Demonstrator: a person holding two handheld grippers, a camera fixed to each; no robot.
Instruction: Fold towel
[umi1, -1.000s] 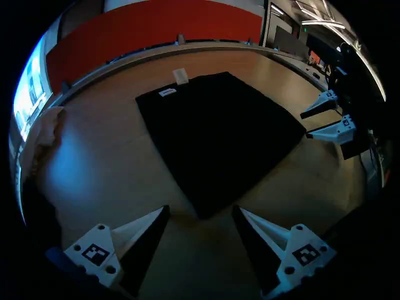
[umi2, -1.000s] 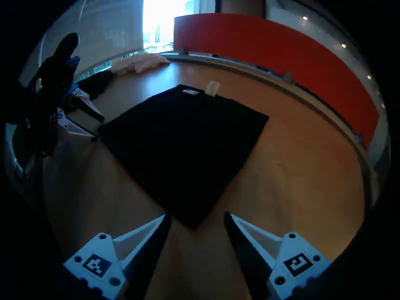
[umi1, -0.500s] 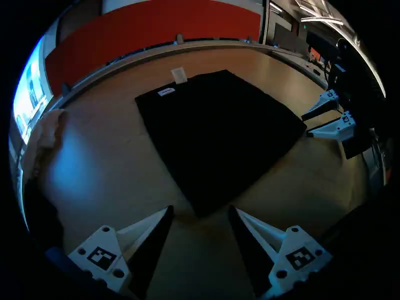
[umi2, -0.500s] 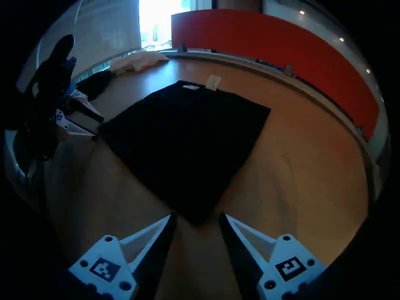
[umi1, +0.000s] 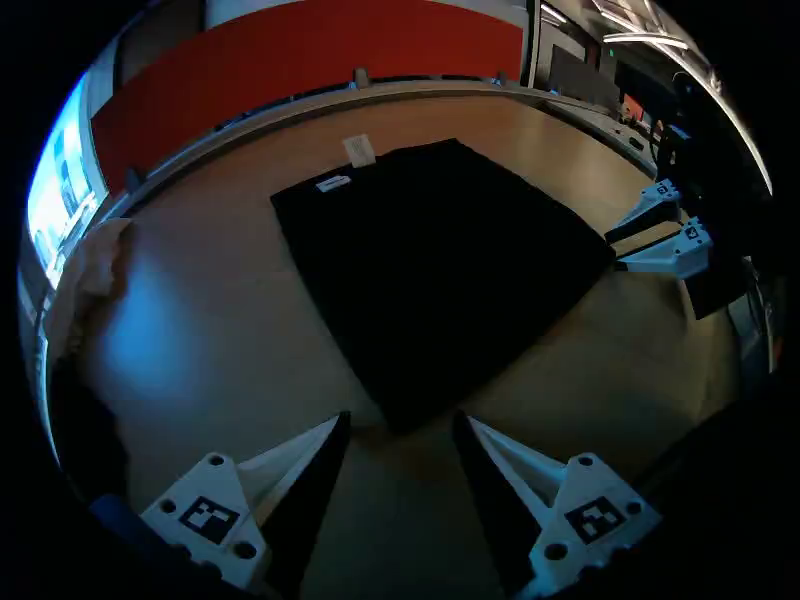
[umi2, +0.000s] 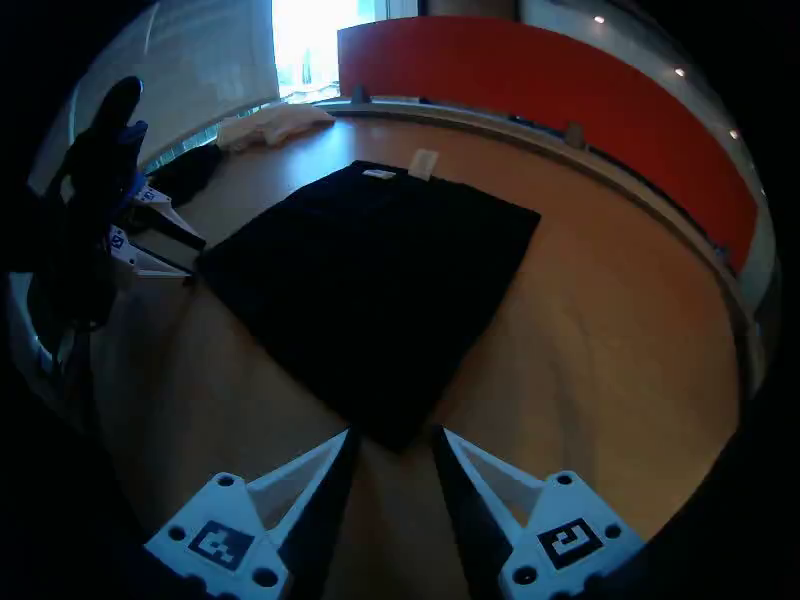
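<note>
The left gripper (umi1: 400, 420) is spread, with the near left corner of the towel (umi1: 440, 260) pointing into the gap between its fingers and nothing pinched yet. The black towel lies flat and open on the wooden table (umi1: 200, 330), its small white tag (umi1: 333, 183) at the far edge beside a slip of paper (umi1: 360, 150). The right gripper (umi2: 392, 435) is also spread, a little less widely, and straddles the other near corner in the same way.

The step in hand looks like taking both near corners for a first fold. To do it well, each gripper should probably slide forward low along the table so the lower finger gets under the cloth, then close well inside the corner rather than on its very tip. Both should lift together and carry the near edge level to the far edge, so that the tag side is met squarely and no slack bunches in the middle.

At the far left, a pale heap of cloth (umi1: 90, 270) is cut off by the edge of the left gripper view. The towel is so dark that creases, hems and thickness cannot be made out. Whether any fingertip touches the cloth or the table cannot be told. At the right of that view, the hand holding the right gripper is lost in shadow.
</note>
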